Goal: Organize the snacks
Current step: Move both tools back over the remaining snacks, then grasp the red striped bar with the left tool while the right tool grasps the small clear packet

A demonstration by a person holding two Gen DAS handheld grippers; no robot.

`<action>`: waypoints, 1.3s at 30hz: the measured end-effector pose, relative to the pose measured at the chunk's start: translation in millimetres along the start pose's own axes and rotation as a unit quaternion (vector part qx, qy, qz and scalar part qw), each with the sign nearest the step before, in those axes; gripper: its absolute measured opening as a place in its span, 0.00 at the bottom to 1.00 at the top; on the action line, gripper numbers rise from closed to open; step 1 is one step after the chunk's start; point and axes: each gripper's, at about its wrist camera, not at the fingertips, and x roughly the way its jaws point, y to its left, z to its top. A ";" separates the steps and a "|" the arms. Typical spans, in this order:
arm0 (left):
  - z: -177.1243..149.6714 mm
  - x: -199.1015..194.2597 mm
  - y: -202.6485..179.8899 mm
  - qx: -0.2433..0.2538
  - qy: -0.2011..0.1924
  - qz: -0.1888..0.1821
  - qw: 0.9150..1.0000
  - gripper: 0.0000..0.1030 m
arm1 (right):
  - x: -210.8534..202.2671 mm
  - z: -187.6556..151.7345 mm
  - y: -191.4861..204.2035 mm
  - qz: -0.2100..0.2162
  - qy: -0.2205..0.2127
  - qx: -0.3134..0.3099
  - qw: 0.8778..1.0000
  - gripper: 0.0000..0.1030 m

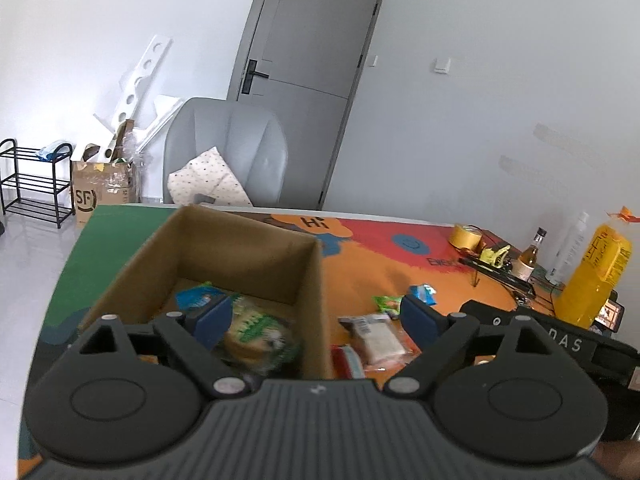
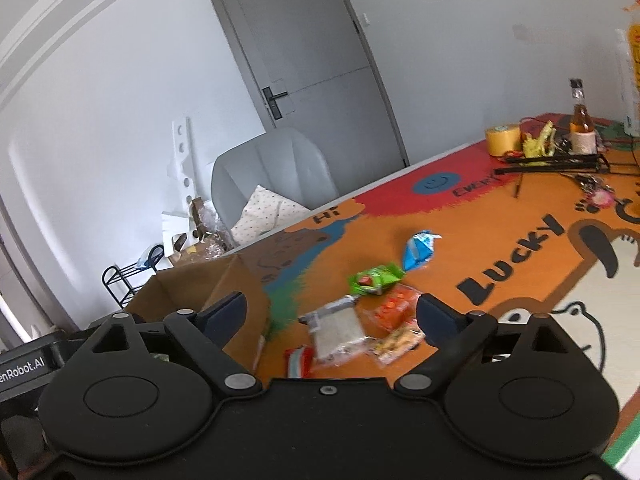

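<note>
Box (image 1: 240, 256) long axis runs away from you; your left claw (image 1: 316, 320) and right claw (image 2: 332, 316) tilt down, both released, empty

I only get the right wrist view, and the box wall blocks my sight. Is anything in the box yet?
Observer: Yes. The left wrist view looks down into the box. A blue packet and a green-printed packet lie on its floor.
Operator: Does the left gripper hold anything?
Observer: No. The left gripper is open, with nothing between its fingers.
</note>
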 end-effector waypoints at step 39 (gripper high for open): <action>-56.5 81.4 -73.4 0.027 0.068 0.027 0.997 0.36 | 46.3 -29.2 -88.0 0.027 0.068 0.077 0.994 0.44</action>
